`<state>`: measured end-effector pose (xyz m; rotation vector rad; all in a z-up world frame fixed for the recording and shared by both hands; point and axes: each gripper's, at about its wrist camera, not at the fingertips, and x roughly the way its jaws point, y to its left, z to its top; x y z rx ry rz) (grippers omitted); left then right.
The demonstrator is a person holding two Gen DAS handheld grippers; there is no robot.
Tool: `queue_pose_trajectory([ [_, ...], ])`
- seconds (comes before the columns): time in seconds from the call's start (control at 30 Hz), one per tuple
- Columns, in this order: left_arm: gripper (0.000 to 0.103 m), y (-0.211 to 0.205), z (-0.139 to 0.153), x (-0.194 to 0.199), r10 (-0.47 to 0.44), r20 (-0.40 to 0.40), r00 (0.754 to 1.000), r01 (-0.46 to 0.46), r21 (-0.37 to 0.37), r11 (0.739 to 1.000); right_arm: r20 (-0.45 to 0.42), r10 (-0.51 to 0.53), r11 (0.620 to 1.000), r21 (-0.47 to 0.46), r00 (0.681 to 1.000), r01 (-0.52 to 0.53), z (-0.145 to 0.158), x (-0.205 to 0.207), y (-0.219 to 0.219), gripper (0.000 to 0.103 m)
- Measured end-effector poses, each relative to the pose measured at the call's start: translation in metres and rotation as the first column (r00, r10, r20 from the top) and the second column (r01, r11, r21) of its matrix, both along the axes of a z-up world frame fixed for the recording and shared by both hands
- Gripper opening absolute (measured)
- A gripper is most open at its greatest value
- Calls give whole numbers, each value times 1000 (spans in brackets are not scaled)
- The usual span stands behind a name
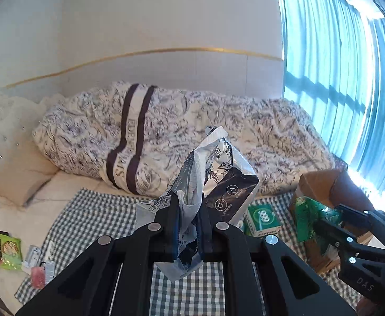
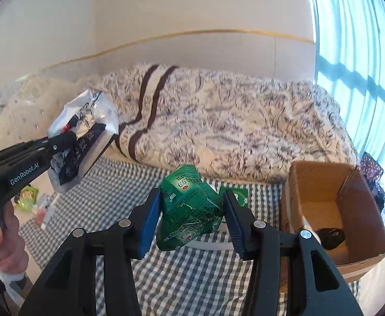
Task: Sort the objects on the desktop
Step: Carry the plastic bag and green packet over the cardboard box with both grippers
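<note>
While raised over the checked cloth [image 2: 192,276]: left gripper [image 1: 188,205] clamped on crumpled silver-black foil packet [image 1: 218,168]; right gripper [image 2: 191,208] pinching crushed green 999 packet [image 2: 189,208], beside cardboard box [image 2: 324,184].

The left gripper [image 1: 188,220] was clamped on a crumpled black-and-silver foil packet [image 1: 218,173], held up over the checkered cloth [image 1: 100,210]. Off to the right, the right gripper [image 1: 332,226] pinched a green wrapper [image 1: 311,218] by the cardboard box [image 1: 324,184].
</note>
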<state>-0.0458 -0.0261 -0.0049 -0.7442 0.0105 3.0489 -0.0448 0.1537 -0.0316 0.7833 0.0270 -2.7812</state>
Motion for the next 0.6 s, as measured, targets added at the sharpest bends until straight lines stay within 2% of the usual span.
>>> queue_pose_trajectory([
  [0.2, 10, 12, 23, 29, -6, -47, 999, 6, -6, 1000, -56, -8, 1000, -21, 998, 6, 26, 22, 12, 47],
  [0.6, 10, 30, 44, 65, -23, -87, 996, 22, -6, 1000, -140, -21, 999, -34, 990, 16, 59, 60, 36, 47],
])
